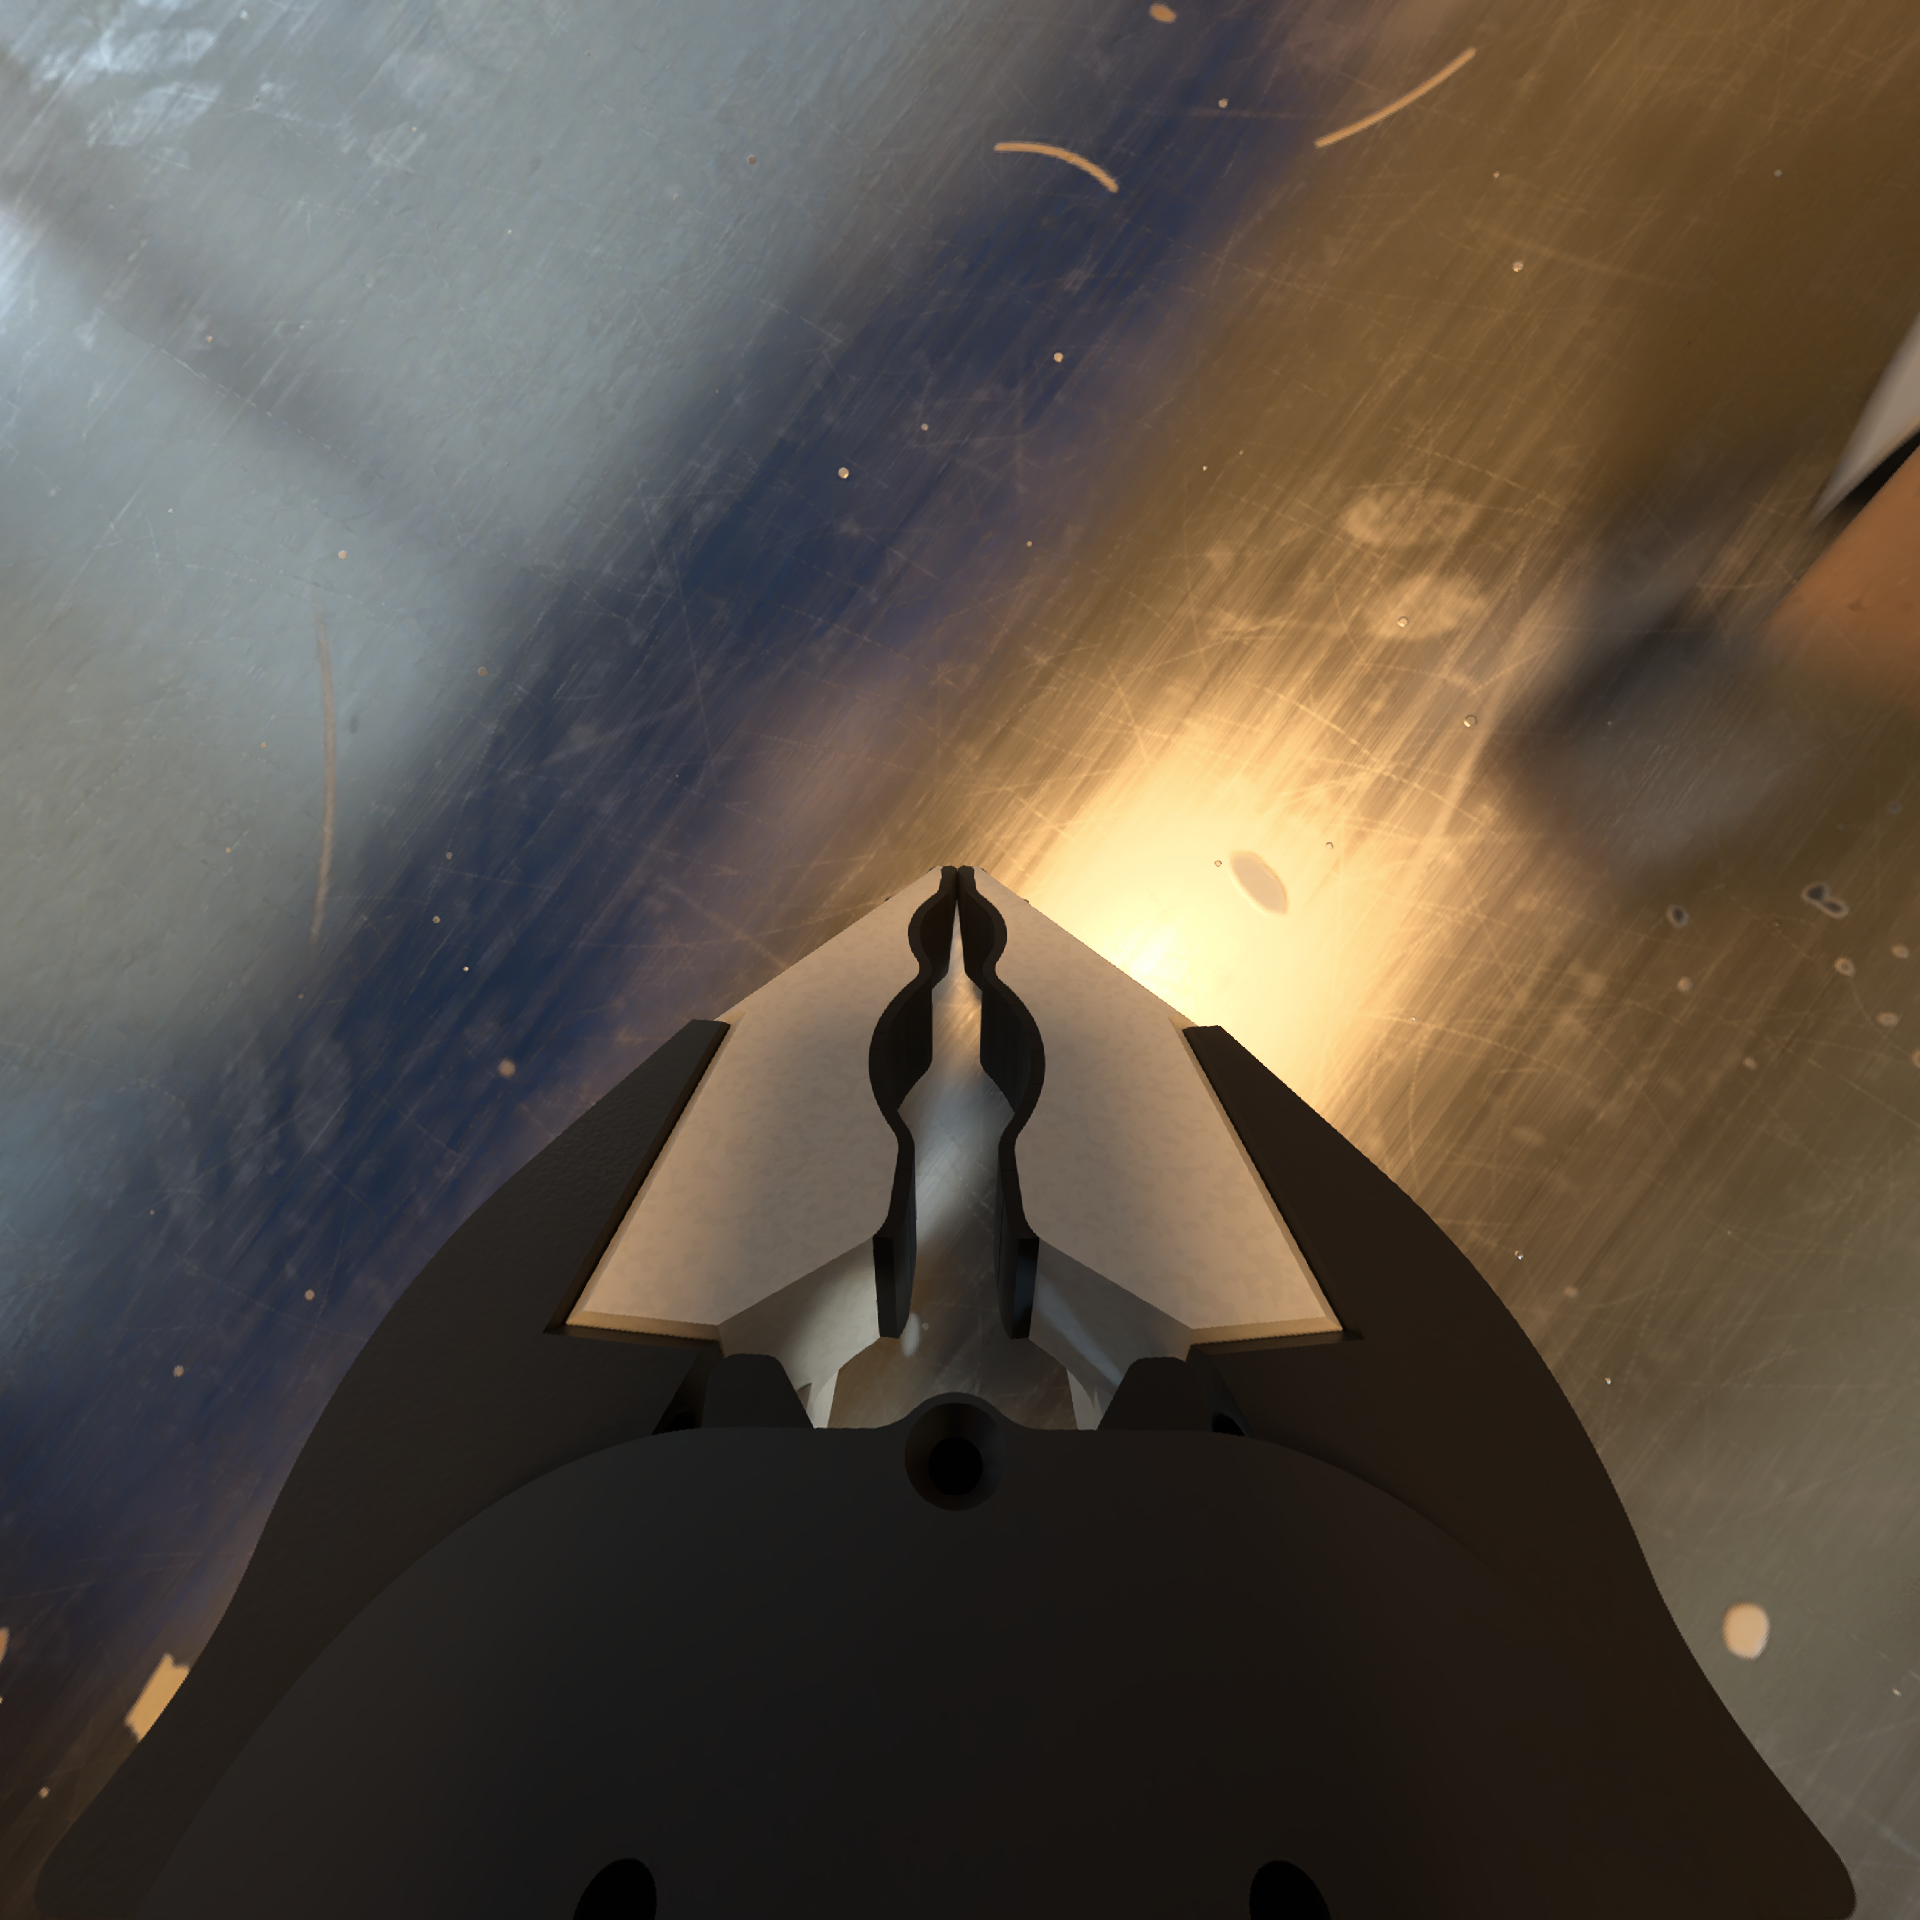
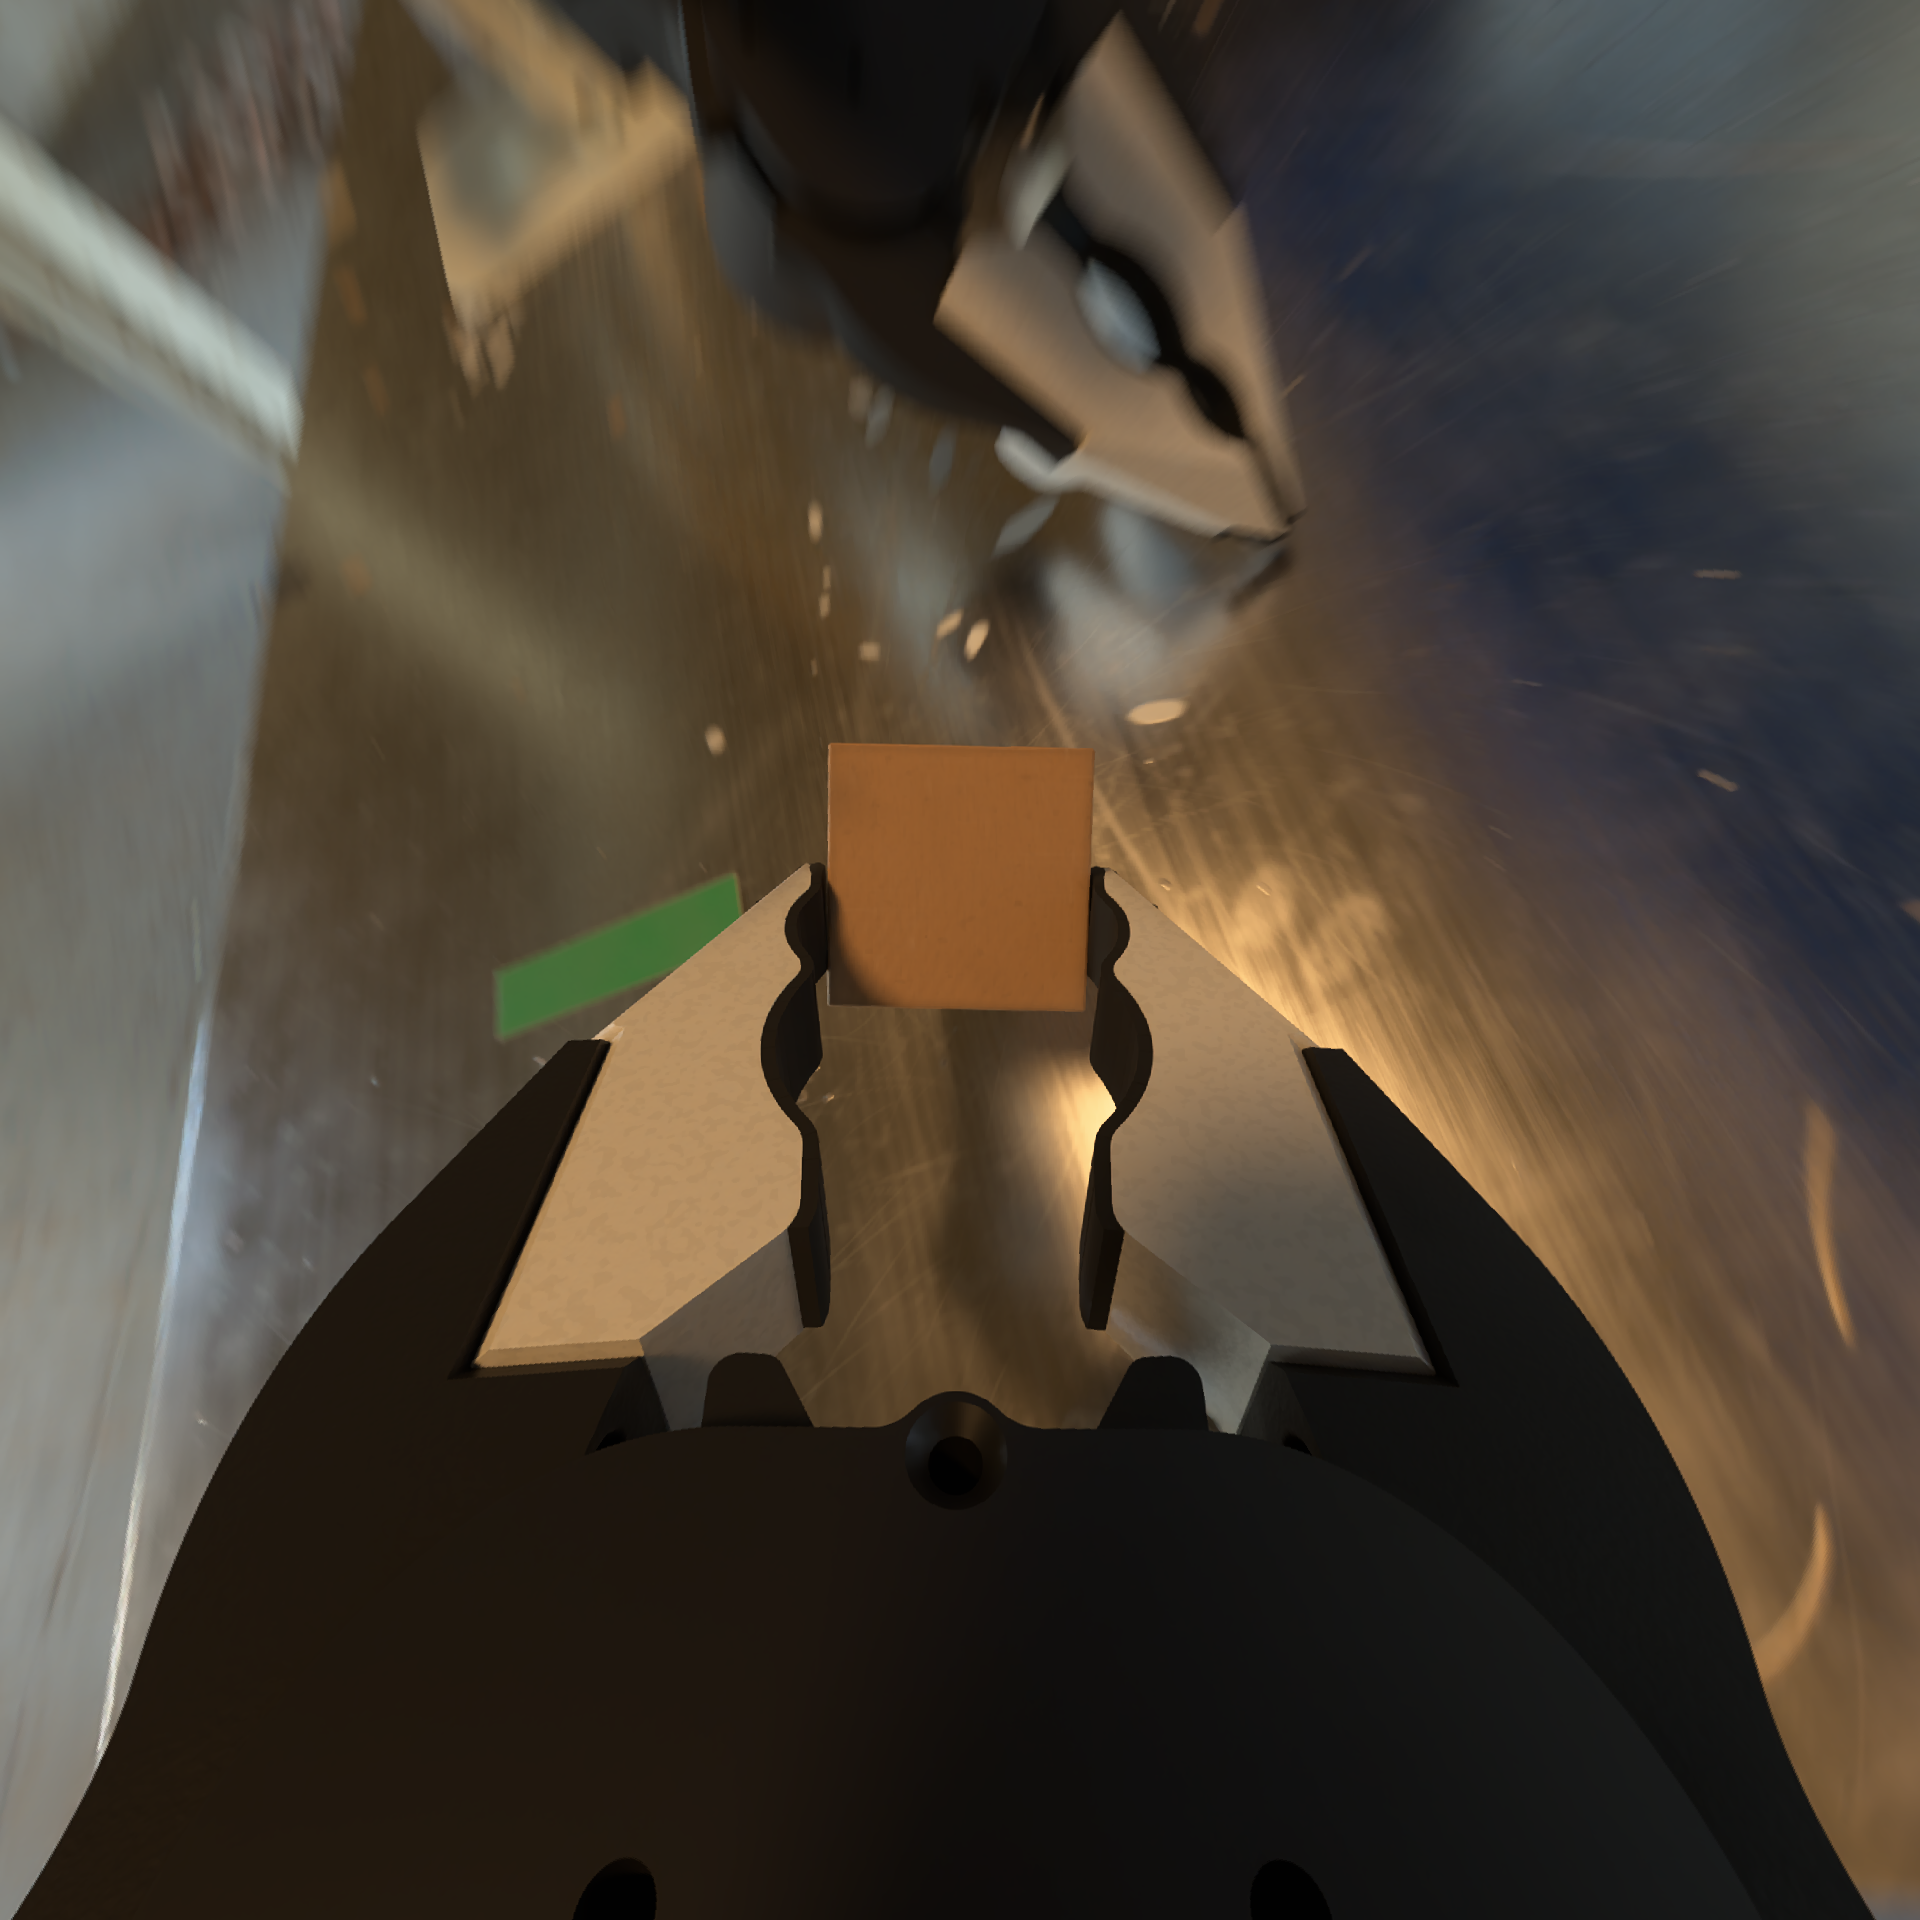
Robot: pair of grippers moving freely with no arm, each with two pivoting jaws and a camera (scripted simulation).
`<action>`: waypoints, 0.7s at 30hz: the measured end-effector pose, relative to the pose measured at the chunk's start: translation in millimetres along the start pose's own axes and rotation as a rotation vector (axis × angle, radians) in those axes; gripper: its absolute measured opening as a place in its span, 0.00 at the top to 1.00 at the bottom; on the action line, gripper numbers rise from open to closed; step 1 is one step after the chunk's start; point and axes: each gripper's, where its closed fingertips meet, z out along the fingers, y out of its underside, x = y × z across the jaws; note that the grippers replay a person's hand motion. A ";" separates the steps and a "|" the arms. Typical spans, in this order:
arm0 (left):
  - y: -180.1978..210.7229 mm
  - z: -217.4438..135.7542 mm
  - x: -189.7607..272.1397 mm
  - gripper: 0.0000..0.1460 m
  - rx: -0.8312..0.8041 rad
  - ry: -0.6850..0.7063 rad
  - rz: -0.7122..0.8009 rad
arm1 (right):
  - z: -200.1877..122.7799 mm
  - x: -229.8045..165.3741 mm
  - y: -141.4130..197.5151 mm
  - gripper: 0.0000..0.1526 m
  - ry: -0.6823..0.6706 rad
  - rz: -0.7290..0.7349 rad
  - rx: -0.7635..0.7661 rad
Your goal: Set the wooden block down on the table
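My right gripper (image 2: 958, 883) is shut on the wooden block (image 2: 958, 878), a plain light-brown cube held between the fingertips above the scratched metal table (image 2: 1351, 987). My left gripper (image 1: 956, 873) is shut and empty, its tips together over the same metal table (image 1: 623, 520). The left gripper also shows in the right wrist view (image 2: 1174, 416), farther off at the top, blurred. A sliver of the wooden block (image 1: 1860, 592) and the right gripper's pale finger (image 1: 1886, 436) show at the right edge of the left wrist view.
A flat green strip (image 2: 613, 956) lies on the table to the left of my right gripper. A pale blurred structure (image 2: 540, 197) stands at the top left, and the table's edge (image 2: 156, 312) runs down the left side.
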 end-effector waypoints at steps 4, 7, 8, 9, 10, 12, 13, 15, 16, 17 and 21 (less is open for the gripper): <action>0.4 -0.8 1.2 1.00 -0.003 -0.005 0.008 | -122.1 18.5 0.6 0.67 0.296 0.117 0.398; 0.2 -0.7 2.3 1.00 -0.006 -0.006 0.019 | -223.3 32.1 44.1 0.67 0.669 0.206 0.487; 0.2 -0.8 2.7 1.00 -0.006 -0.008 0.022 | -249.3 32.9 63.7 0.67 0.774 0.248 0.490; 0.5 -0.9 3.0 1.00 -0.008 -0.012 0.025 | -268.0 32.3 83.6 0.67 0.844 0.296 0.480; 0.5 -0.9 3.4 1.00 -0.009 -0.015 0.029 | -281.1 31.5 104.0 0.67 0.890 0.350 0.458; 0.2 -0.8 4.3 1.00 -0.011 -0.018 0.034 | -293.2 32.2 141.2 0.67 0.957 0.453 0.374; 0.0 -0.7 4.7 1.00 -0.013 -0.020 0.036 | -294.6 34.2 157.0 0.67 0.979 0.503 0.326; -0.5 -0.4 5.4 1.00 -0.016 -0.025 0.039 | -286.7 39.3 183.5 0.67 0.959 0.600 0.227; -0.8 -0.3 5.7 1.00 -0.018 -0.029 0.041 | -281.1 42.8 196.5 0.67 0.951 0.646 0.169; -1.0 -0.2 6.1 1.00 -0.021 -0.034 0.043 | -275.8 46.3 207.7 0.67 0.956 0.684 0.117; -1.6 -0.1 6.5 1.00 -0.020 -0.044 0.046 | -249.7 53.3 234.8 0.67 0.923 0.778 -0.028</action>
